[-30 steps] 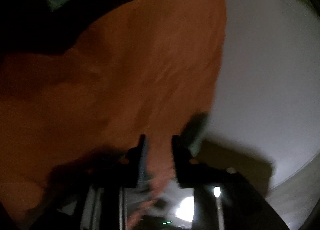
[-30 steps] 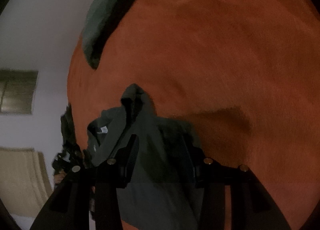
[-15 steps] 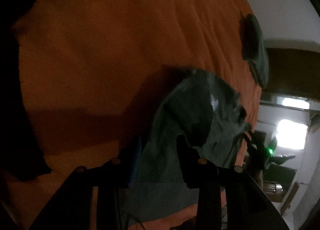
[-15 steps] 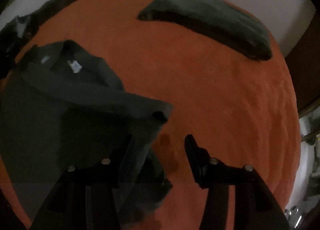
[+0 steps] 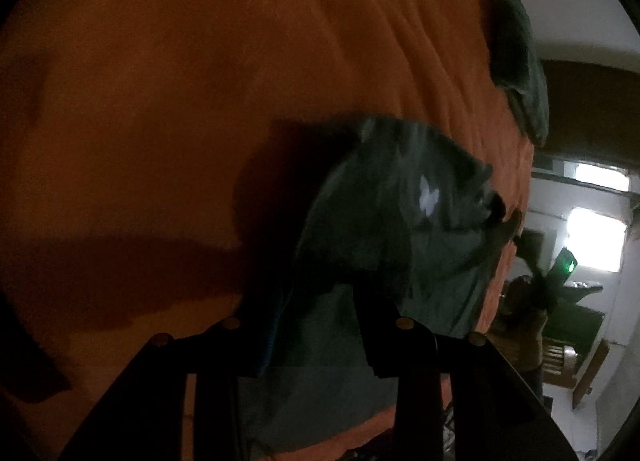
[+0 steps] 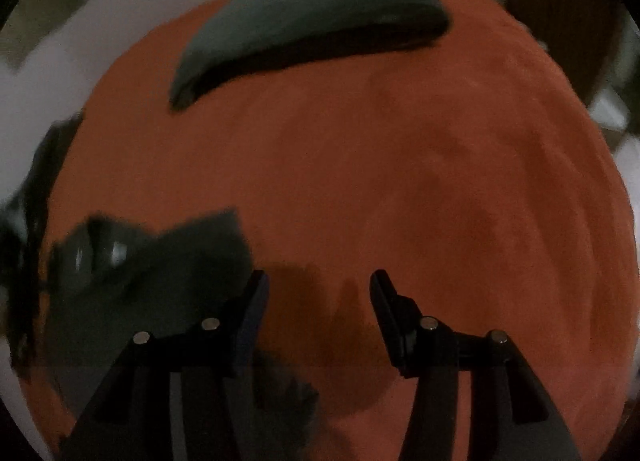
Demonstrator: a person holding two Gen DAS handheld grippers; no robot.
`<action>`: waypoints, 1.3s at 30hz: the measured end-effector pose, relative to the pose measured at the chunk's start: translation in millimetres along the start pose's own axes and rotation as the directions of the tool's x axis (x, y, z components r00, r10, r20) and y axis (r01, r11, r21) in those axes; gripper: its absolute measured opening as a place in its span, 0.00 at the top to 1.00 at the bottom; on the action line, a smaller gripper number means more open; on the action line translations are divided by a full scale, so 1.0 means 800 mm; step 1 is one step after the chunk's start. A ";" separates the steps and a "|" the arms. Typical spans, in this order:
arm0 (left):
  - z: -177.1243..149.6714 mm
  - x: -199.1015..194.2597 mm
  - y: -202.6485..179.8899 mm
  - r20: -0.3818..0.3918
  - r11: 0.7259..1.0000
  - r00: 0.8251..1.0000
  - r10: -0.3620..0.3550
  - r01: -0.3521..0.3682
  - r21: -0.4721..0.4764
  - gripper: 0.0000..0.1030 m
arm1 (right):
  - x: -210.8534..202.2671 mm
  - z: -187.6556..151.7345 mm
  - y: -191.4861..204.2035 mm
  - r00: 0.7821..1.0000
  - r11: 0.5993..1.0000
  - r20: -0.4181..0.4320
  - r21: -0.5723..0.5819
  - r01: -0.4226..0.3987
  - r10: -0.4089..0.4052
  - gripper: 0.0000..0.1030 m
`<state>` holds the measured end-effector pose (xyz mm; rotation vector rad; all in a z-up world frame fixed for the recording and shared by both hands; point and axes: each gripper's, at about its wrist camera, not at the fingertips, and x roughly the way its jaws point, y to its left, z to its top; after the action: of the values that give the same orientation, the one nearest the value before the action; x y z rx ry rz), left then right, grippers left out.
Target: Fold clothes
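Work surface: a bed [image 6: 440,181] with an orange cover. Two dark grey-green textile items are present.

Item 1, the loose garment [image 5: 400,221]: it lies crumpled on the near part of the bed, with a white label [image 5: 428,197] facing up. In the right wrist view the same garment [image 6: 152,261] occupies the near left area, rumpled and not flat.

Item 2, the folded bundle [image 6: 312,21]: it lies at the far edge of the bed, well apart from the loose garment. Its long axis runs left to right in the right wrist view. In the left wrist view the bundle [image 5: 516,61] appears at the far right.

Left tool [image 5: 316,329]: the jaws stand part open, with garment fabric passing between them. Whether the pads actually pinch the fabric cannot be told; the cloth may only lie under them.

Right tool [image 6: 316,301]: the jaws stand wide open and hold nothing. Only orange cover and shadow show between the fingers.

Governing relation: the loose garment lies directly at the left tool and just to the left of the right tool, its edge beside the right tool's left finger [image 6: 252,301]. The left tool is the nearer one. Any engagement by the right tool would call for a leftward shift onto the fabric edge.
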<state>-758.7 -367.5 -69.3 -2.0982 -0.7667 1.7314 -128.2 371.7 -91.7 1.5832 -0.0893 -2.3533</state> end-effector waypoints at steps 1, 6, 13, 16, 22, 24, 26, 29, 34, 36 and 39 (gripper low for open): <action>0.004 0.001 0.000 -0.003 1.000 1.000 -0.002 0.002 -0.008 0.64 | 0.004 0.000 0.003 1.000 1.000 -0.014 -0.023 -0.016 0.016 0.50; 0.038 -0.011 0.023 0.036 0.965 0.986 -0.161 0.165 -0.206 0.64 | 0.026 0.012 0.028 0.999 0.989 -0.036 -0.145 -0.036 0.031 0.48; 0.027 -0.052 0.095 0.292 0.812 0.903 -0.316 0.416 -0.408 0.63 | 0.053 0.028 0.022 0.988 0.984 -0.046 -0.096 -0.151 0.148 0.51; 0.011 -0.064 0.118 0.332 0.790 0.894 -0.302 0.429 -0.438 0.63 | 0.048 0.026 0.018 0.974 0.973 -0.013 -0.047 -0.227 0.227 0.97; -0.010 -0.082 0.127 0.305 0.828 0.911 -0.278 0.388 -0.404 0.63 | -0.019 -0.003 0.003 0.944 0.948 0.153 0.088 -0.306 0.291 0.97; -0.012 -0.082 0.121 0.277 0.847 0.919 -0.280 0.372 -0.380 0.63 | -0.047 -0.015 -0.003 0.930 0.935 0.217 0.133 -0.330 0.297 0.98; -0.011 -0.081 0.109 0.248 0.869 0.930 -0.272 0.348 -0.353 0.63 | -0.074 -0.027 -0.009 0.912 0.918 0.280 0.177 -0.355 0.299 0.98; -0.009 -0.078 0.088 0.210 0.898 0.946 -0.245 0.303 -0.318 0.63 | -0.074 -0.031 -0.024 0.926 0.912 0.284 0.251 -0.323 0.250 0.98; 0.002 -0.084 0.057 0.207 0.929 0.957 -0.203 0.255 -0.268 0.63 | -0.052 -0.028 -0.062 0.965 0.900 0.221 0.378 -0.217 0.140 0.98; 0.006 -0.086 0.044 0.204 0.940 0.961 -0.188 0.237 -0.245 0.63 | -0.026 -0.023 -0.075 0.951 0.862 0.198 0.409 -0.300 0.237 0.95; 0.006 -0.084 0.028 0.189 0.958 0.965 -0.180 0.215 -0.189 0.63 | -0.004 -0.020 -0.083 0.947 0.833 0.147 0.451 -0.320 0.284 0.69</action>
<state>-767.3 -425.2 -28.8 -1.9355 -1.2132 1.8017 -126.8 437.9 -109.5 1.5280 -0.9262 -2.2344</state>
